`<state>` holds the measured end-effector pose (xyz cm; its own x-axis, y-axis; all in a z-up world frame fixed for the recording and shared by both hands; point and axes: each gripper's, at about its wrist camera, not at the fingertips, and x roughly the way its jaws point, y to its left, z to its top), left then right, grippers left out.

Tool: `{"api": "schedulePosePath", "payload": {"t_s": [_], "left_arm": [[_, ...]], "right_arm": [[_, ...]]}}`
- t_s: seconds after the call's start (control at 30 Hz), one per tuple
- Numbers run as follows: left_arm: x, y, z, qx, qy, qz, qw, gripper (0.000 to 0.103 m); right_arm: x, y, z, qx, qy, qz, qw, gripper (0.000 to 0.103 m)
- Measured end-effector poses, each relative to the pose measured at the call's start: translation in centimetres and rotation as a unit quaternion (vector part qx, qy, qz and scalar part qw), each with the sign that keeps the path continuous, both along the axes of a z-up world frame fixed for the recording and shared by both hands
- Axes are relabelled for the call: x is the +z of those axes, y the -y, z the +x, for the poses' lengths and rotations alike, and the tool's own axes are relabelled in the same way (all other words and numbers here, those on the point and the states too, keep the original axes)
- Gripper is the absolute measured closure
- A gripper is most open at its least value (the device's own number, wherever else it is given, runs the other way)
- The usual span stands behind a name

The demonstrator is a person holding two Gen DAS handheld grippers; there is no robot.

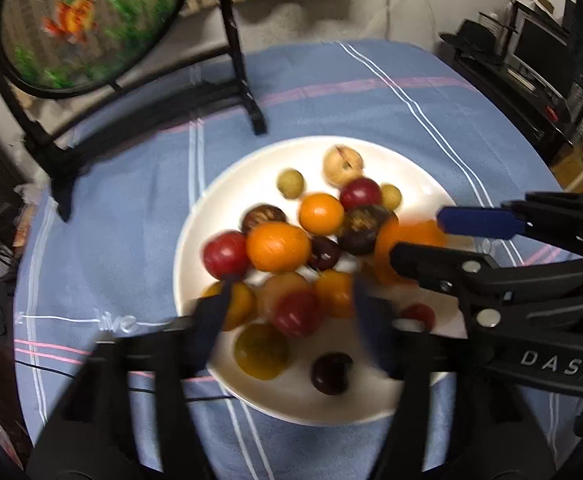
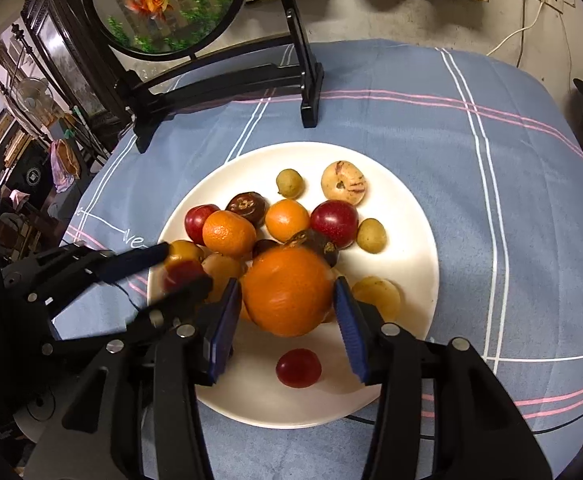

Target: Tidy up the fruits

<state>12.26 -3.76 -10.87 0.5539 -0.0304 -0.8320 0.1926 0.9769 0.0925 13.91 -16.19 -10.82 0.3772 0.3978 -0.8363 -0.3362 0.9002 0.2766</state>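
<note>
A white plate (image 1: 251, 168) (image 2: 403, 216) on the blue cloth holds several small fruits: oranges, red and dark plums, yellow-green ones. My right gripper (image 2: 286, 283) is shut on a large orange (image 2: 287, 292), its blue pads against both sides of the fruit above the pile. In the left wrist view the same gripper (image 1: 417, 236) reaches in from the right with the blurred orange (image 1: 407, 236). My left gripper (image 1: 291, 286) (image 2: 186, 265) stands open over the plate's near left side. A red plum (image 1: 297, 314) lies below the gap, not gripped.
A round goldfish screen (image 2: 163, 4) on a black stand (image 2: 309, 92) occupies the far left of the table. A thin black cable (image 1: 51, 370) runs under the plate's near rim. A single red fruit (image 2: 298, 368) lies apart near the front. Shelves and clutter surround the table.
</note>
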Motion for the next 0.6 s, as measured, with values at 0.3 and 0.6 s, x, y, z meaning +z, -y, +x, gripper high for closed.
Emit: {"api": "schedulePosePath", "payload": {"t_s": [0.3, 0.6], "left_arm": [[1.1, -0.6, -0.3, 0.009, 0.022, 0.007, 0.9997, 0.017], [5.2, -1.0, -2.1, 0.028, 0.079, -0.008, 0.9965, 0.003]], "right_arm": [[1.4, 1.5, -0.1, -0.023, 0.012, 0.015, 1.000, 0.053], [4.2, 5.9, -4.9, -0.065, 0.080, 0.038, 0.994, 0.027]]}}
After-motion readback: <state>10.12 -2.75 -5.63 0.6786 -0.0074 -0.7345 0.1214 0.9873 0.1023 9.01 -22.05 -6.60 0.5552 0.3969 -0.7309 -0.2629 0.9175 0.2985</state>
